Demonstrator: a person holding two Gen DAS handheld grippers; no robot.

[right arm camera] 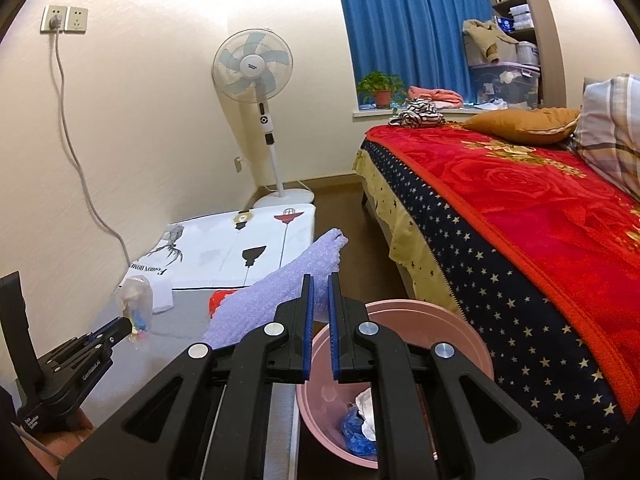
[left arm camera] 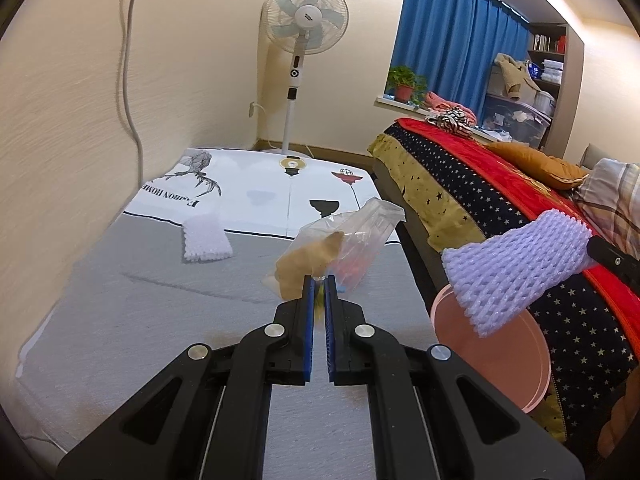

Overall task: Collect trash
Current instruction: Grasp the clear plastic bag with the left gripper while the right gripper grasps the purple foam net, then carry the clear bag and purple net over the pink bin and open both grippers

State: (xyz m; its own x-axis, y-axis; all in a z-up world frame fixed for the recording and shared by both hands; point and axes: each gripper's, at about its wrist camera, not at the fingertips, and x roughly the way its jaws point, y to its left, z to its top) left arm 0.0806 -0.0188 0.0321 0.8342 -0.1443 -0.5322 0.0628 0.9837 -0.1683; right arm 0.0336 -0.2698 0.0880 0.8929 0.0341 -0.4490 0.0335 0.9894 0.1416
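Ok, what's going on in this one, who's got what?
A person is collecting trash from a grey mat beside a bed, with a gripper in each hand. The left gripper is shut on a clear plastic bag. The right gripper is shut on a lilac foam net and holds it near the pink bin, which already has scraps inside. Another white foam net lies on the mat.

Each camera sits just behind its own tongs, looking forward and slightly down along them. The left tongs [left arm camera: 319, 280] view faces the grey surface [left arm camera: 140, 300] close below, with the fan [left arm camera: 306, 18] beyond. The right tongs [right arm camera: 320, 278] view looks from farther right, over the pink bin [right arm camera: 472, 340]. Both share the fan, blue curtain [left arm camera: 448, 32], bed [left arm camera: 500, 200] and bin.
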